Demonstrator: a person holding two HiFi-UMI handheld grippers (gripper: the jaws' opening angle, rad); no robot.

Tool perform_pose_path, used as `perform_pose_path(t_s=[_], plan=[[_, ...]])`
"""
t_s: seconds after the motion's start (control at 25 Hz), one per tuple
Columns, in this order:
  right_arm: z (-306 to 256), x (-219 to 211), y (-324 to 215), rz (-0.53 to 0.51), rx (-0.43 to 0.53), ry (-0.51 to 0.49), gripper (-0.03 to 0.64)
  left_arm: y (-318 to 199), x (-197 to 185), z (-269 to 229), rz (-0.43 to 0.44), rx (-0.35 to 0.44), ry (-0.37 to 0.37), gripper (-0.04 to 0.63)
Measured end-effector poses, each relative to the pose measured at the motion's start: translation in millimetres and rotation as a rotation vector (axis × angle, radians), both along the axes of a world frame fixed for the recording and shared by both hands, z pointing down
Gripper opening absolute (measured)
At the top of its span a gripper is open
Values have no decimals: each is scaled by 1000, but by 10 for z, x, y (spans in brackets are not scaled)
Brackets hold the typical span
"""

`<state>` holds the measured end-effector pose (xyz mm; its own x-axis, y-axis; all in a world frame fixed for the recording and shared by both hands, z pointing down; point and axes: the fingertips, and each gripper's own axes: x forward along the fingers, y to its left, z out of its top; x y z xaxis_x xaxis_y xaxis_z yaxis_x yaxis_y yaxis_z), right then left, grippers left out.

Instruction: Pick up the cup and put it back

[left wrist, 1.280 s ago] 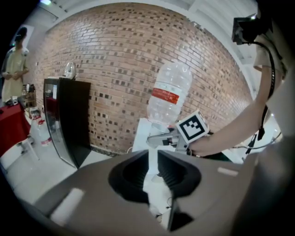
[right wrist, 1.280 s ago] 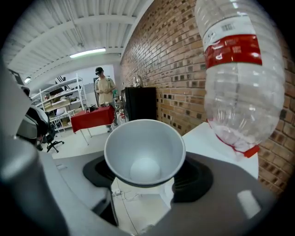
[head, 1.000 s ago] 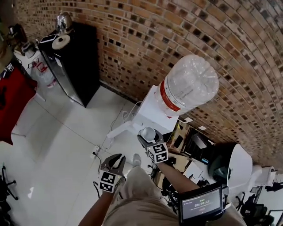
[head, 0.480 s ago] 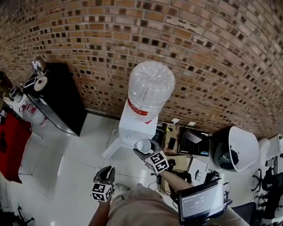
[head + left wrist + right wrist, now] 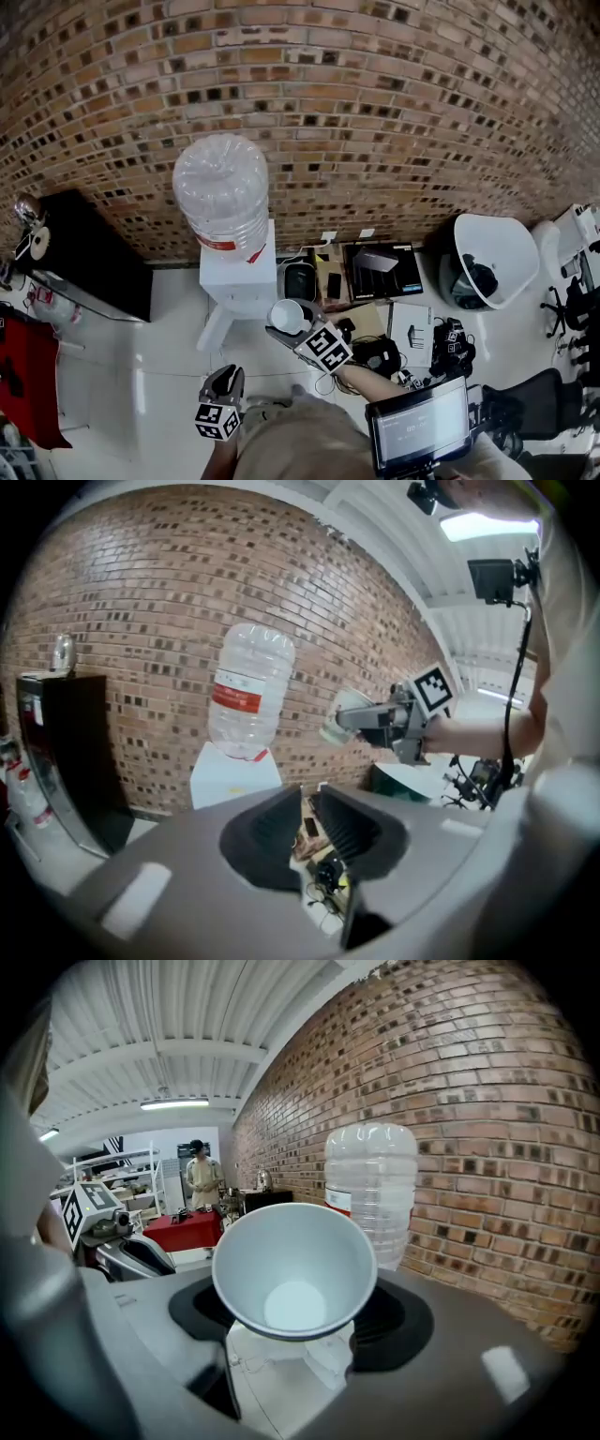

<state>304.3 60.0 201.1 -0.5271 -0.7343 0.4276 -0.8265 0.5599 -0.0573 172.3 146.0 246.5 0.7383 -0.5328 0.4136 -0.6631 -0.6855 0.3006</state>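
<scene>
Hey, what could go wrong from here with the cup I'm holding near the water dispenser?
The cup sits tipped in the right hand-held gripper, pinched by its side walls, so it may buckle or slip out. Cables clutter the floor beside the water dispenser; stepping closer, you might trip or snag them.

Bright, even indoor light is seen in all three views. A ceiling tube lamp [image 5: 173, 1103] is lit at ten o'clock of the right gripper view, and a ceiling panel [image 5: 487, 525] is blown out at one o'clock of the left gripper view. A faint sheen is carried by the white floor [image 5: 141, 375]. The brick wall [image 5: 375, 112] is bent by fisheye distortion, and black corners are left around both gripper views. The cup [image 5: 293, 1269] is rendered sharp; the left tongs [image 5: 302, 810] are blurred.
</scene>
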Motion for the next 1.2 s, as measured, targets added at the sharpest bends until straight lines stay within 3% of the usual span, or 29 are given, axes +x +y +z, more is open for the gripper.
perform_pose_path(t_s=[0.36,0.64,0.96,1.2], plan=[[-17,523,530,103,13,-51,333,104,264,-49,11,4,26,55],[140,696,1031,195,13,-20,333,127,280,-198,73,37,127,75],[160,664,1425,382,7,-25,333,38,-100,-231,173,58,95,77],[220,307,1602,420,-2,-31,333,84,-460,-163,187,42,107,77]])
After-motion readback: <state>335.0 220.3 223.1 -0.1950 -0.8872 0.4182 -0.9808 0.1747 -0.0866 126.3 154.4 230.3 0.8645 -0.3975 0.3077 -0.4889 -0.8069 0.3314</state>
